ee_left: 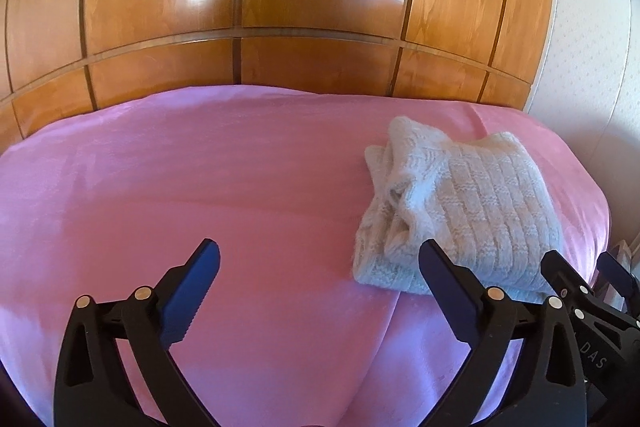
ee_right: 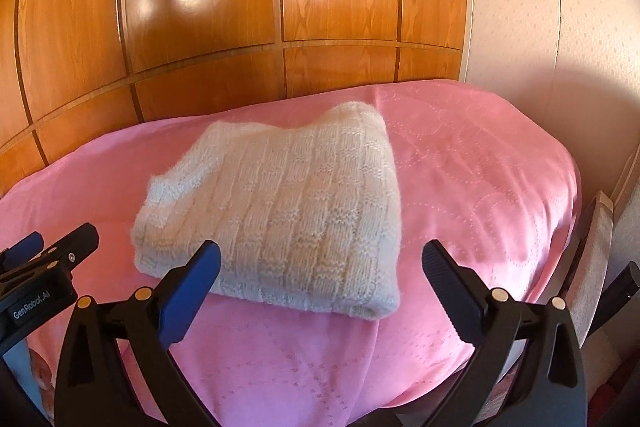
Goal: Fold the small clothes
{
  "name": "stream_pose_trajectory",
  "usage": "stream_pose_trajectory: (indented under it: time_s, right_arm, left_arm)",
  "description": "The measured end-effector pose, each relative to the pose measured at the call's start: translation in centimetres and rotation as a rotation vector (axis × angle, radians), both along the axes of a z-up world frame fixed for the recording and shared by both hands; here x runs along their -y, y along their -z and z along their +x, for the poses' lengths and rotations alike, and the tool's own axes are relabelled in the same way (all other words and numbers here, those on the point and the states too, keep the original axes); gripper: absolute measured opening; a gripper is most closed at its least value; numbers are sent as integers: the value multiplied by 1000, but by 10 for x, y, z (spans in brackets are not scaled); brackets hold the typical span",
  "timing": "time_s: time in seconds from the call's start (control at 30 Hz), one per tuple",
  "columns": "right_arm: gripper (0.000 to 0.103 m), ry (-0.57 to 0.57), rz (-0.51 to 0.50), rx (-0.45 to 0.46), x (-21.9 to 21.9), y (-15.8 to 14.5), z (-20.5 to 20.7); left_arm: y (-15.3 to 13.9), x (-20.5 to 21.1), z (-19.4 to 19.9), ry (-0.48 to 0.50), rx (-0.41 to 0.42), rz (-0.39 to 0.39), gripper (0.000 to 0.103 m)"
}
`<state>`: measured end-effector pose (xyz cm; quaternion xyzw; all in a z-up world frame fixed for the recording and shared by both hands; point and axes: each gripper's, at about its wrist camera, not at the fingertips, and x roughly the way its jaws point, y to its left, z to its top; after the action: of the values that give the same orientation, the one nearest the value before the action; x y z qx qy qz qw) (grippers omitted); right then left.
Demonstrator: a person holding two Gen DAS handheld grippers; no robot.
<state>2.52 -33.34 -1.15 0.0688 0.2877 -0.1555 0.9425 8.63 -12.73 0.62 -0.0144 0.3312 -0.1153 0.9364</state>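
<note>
A white knitted garment (ee_left: 460,207) lies folded into a thick rectangle on the pink bedspread (ee_left: 200,167). In the right wrist view the garment (ee_right: 288,211) fills the middle of the bed. My left gripper (ee_left: 320,259) is open and empty, hovering above the spread to the left of the garment. My right gripper (ee_right: 320,259) is open and empty, just in front of the garment's near edge, its left finger overlapping the knit in view. The right gripper also shows at the left wrist view's right edge (ee_left: 580,275), and the left gripper at the right wrist view's left edge (ee_right: 44,255).
A glossy wooden wardrobe (ee_left: 280,7) stands right behind the bed. A pale patterned wall (ee_right: 560,27) is on the right. The bed's right edge (ee_right: 576,195) drops off beside a chair-like frame (ee_right: 600,227).
</note>
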Motion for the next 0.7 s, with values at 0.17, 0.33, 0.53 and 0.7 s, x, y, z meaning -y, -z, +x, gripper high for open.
stream_pose_trajectory:
  time_s: [0.17,0.33,0.53,0.7]
  right_arm:
    - [101,-14,7,-12,1,1,2]
    - [101,-4,2,11,3,-2,1]
    - [101,-7,6,2,4,0,2]
    - [101,-12,9,-1,3,-1,2]
  left_arm:
    - [-3,3,-3,1,11,23,99]
    - [-5,4,-5,1,18,29,99]
    - [-7,8,-7,1,31,42,99]
    - [-7,8,-7,1,31,44,99]
